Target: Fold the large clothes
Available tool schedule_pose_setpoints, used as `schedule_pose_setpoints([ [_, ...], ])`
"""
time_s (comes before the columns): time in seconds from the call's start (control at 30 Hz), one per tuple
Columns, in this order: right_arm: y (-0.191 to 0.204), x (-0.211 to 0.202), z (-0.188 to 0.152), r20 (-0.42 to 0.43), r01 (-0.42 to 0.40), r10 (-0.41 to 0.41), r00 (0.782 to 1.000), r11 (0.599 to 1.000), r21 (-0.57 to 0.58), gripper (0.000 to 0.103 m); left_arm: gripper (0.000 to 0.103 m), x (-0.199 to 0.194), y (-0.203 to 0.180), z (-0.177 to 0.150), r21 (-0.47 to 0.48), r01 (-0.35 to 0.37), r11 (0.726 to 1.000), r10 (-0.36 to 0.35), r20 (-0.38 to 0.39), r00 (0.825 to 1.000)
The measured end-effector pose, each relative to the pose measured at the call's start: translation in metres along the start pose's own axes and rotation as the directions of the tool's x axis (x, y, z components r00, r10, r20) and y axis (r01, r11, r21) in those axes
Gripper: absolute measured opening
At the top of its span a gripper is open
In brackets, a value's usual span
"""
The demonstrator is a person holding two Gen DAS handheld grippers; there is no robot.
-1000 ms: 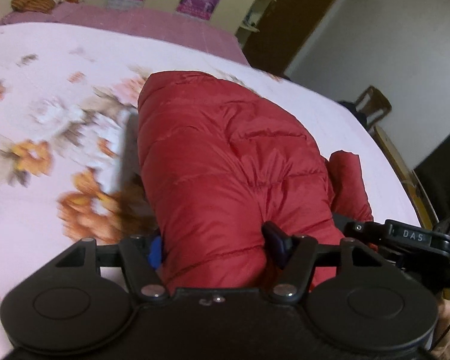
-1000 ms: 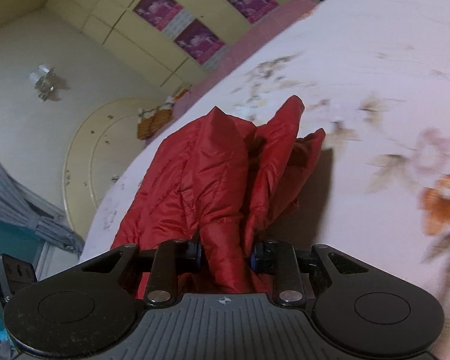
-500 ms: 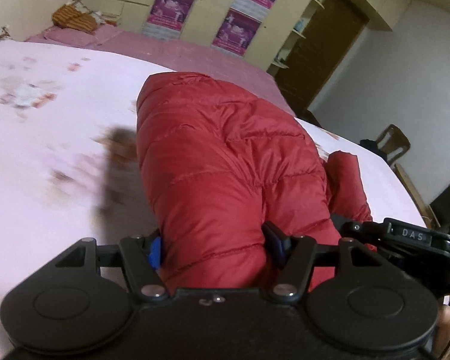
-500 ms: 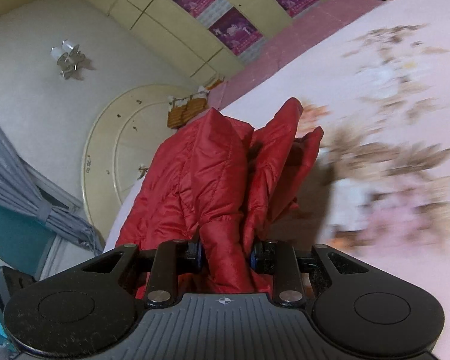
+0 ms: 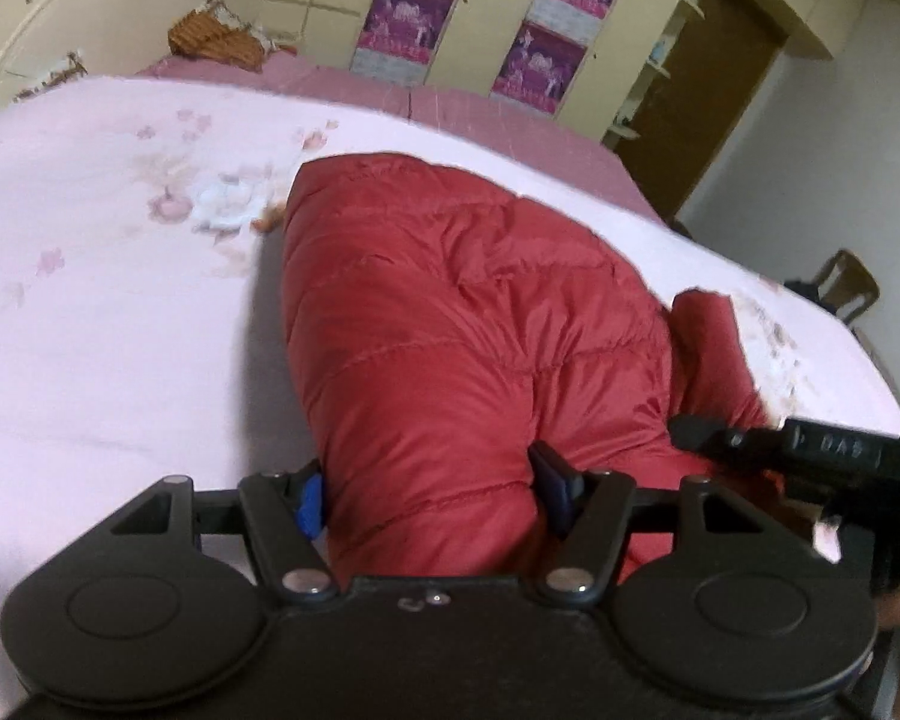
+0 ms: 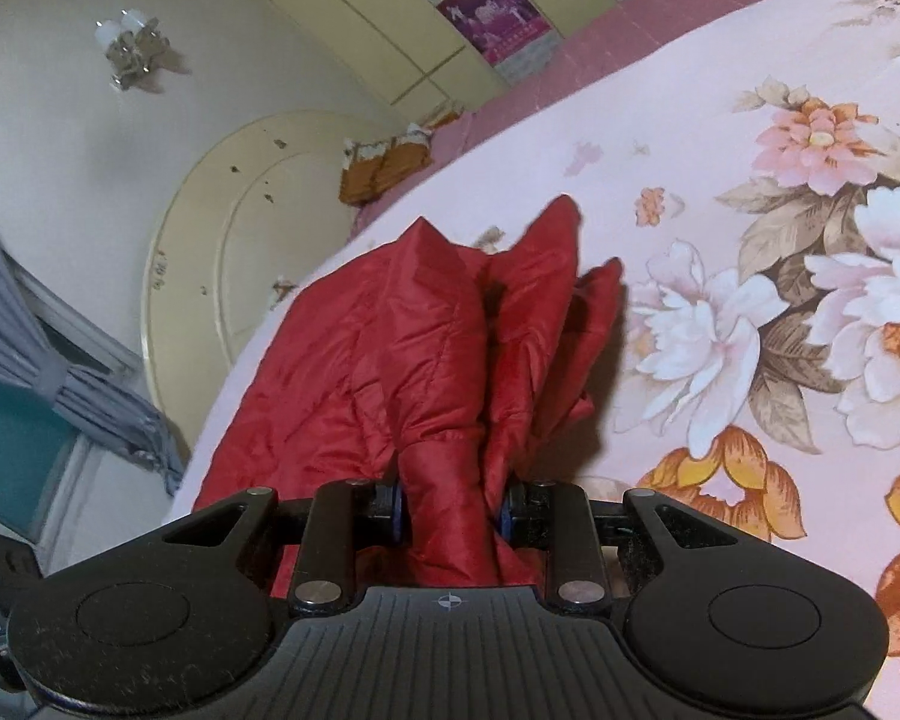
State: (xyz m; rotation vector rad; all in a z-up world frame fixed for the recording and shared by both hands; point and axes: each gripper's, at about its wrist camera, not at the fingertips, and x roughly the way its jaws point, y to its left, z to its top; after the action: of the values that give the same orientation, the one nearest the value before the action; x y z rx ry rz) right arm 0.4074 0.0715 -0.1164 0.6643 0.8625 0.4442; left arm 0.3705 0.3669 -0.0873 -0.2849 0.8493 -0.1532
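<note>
A red quilted puffer jacket hangs over the pink floral bed sheet. My left gripper is shut on a thick bundle of the jacket's near edge, fabric bulging between its blue-padded fingers. My right gripper is shut on a narrower bunched fold of the same jacket, whose far corners stick up in points. The right gripper's black body shows at the right of the left wrist view, beside the jacket.
The bed sheet with large flowers spreads right of the jacket. A cream headboard, a woven basket, wardrobe doors with purple posters, a brown door and a chair surround the bed.
Both grippers have carried the jacket across the bed toward the headboard end; the floral pattern has slid by beneath. Both grips are unchanged.
</note>
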Motion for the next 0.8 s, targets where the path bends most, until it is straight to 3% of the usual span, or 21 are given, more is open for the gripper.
schedule_pose_setpoints([
  [0.07, -0.005, 0.006, -0.002, -0.017, 0.011, -0.011, 1.000, 1.000, 0.000, 0.027, 0.071, 0.005, 0.002, -0.004, 0.003, 0.002, 1.000, -0.002, -0.005, 1.000],
  [0.2, -0.017, 0.005, -0.008, -0.017, 0.049, -0.048, 0.999, 0.999, 0.025, 0.049, 0.075, 0.013, -0.001, -0.002, 0.034, -0.017, 0.999, 0.017, -0.004, 1.000],
  [0.33, -0.011, -0.011, -0.007, 0.020, 0.090, -0.090, 0.996, 0.996, 0.003, 0.049, 0.075, 0.013, 0.002, 0.004, 0.035, -0.028, 0.999, 0.029, -0.017, 0.999],
  [0.5, 0.016, -0.034, 0.000, 0.113, 0.194, -0.179, 0.977, 0.970, -0.149, 0.049, 0.075, 0.010, 0.004, 0.009, 0.011, -0.043, 0.999, 0.043, -0.019, 0.999],
  [0.67, 0.041, -0.049, 0.008, 0.204, 0.229, -0.184, 0.962, 0.946, -0.228, 0.049, 0.075, 0.002, 0.002, 0.012, 0.010, -0.069, 0.998, 0.069, -0.011, 0.998],
  [0.8, 0.062, -0.039, 0.007, 0.228, 0.247, -0.181, 0.957, 0.918, -0.309, 0.049, 0.082, -0.009, 0.001, 0.009, 0.051, -0.145, 0.988, 0.142, 0.045, 0.989],
])
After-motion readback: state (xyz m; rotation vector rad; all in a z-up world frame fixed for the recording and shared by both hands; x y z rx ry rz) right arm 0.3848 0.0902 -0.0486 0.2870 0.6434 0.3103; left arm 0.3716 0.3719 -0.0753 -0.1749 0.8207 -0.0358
